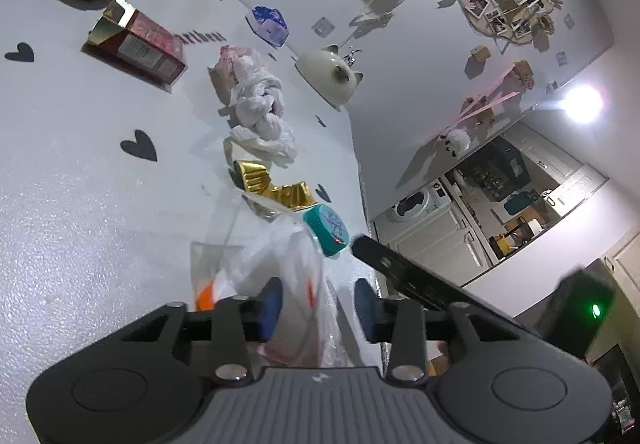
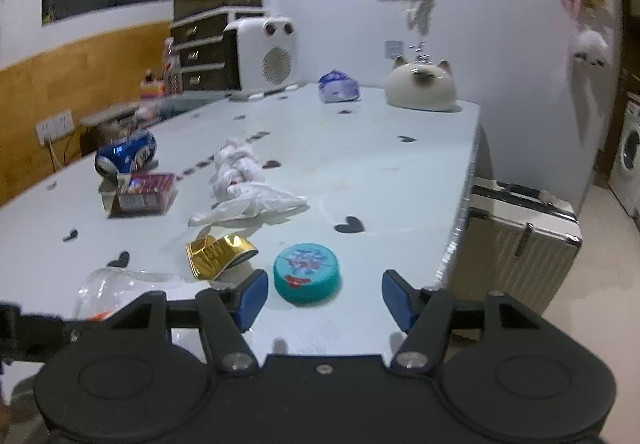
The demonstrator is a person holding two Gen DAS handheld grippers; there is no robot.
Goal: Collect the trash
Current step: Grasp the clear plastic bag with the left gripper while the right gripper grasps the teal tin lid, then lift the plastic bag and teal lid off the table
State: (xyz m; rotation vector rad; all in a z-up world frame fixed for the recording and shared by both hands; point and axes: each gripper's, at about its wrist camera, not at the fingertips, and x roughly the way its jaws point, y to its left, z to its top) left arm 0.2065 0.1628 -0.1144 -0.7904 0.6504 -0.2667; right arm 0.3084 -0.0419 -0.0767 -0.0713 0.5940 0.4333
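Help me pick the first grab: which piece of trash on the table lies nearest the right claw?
The teal round lid: it lies just ahead of the right claw, between its blue pads. The gold wrapper sits further left.

White walls [image 2: 340, 3], wood-panelled side wall [image 2: 60, 55], drawer unit [image 2: 204, 47], washing machine [image 2: 628, 151], pale floor [image 2: 600, 284].

- My left wrist view is sharp on the white table [image 1: 80, 203], but a bare lamp [image 1: 583, 104] blows out to white glare.
- Clutter casts soft, short shadows.
- My right wrist view is dimmer and smeared by blur, worst on the wall decorations [image 2: 420, 3].
- Both fisheye frames bend and darken at the corners.
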